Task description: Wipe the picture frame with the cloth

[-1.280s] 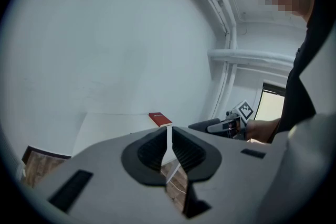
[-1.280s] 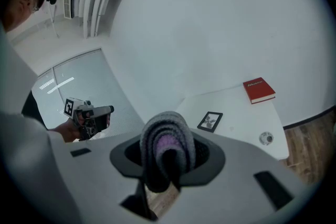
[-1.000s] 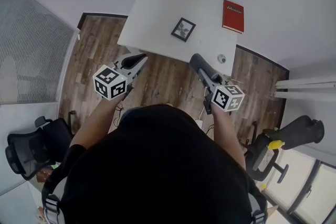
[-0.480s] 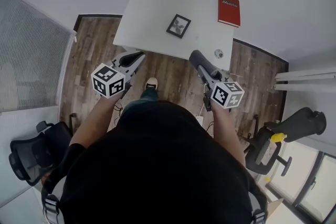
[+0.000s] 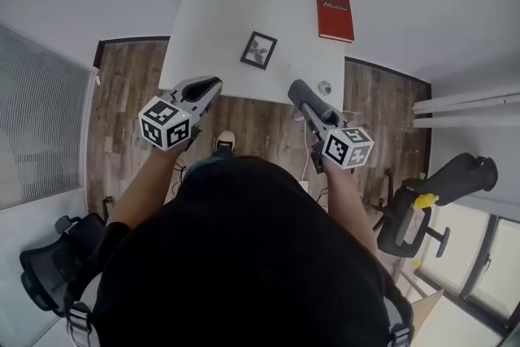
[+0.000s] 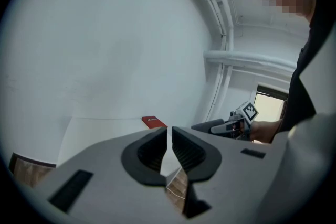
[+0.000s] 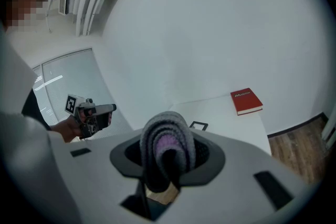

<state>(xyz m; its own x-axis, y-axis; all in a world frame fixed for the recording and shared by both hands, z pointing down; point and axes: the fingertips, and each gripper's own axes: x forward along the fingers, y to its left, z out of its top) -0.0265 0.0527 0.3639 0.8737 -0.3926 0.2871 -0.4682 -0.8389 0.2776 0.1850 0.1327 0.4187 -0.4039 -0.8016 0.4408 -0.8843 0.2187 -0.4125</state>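
Note:
A small black picture frame [image 5: 258, 50] lies flat near the middle of the white table [image 5: 213, 20]; in the right gripper view the frame [image 7: 198, 126] shows just beyond the jaws. My right gripper [image 5: 295, 88] hovers off the table's near edge, shut on a folded grey and purple cloth [image 7: 167, 144] that bulges out between its jaws. My left gripper [image 5: 213, 83] is held level with it to the left, also short of the table. Its jaws [image 6: 169, 136] stand almost together with only a thin slit and nothing between them.
A red book [image 5: 335, 16] lies at the table's far right corner, and a small round object [image 5: 324, 87] sits at the near right corner. Wood floor lies below the grippers. Office chairs stand at the lower left [image 5: 45, 276] and at the right [image 5: 418, 211]. A shoe [image 5: 225, 142] shows on the floor.
The table and frame have drifted left and nearer in the head view as the person steps toward them. Both grippers keep the same pose and the cloth stays held.

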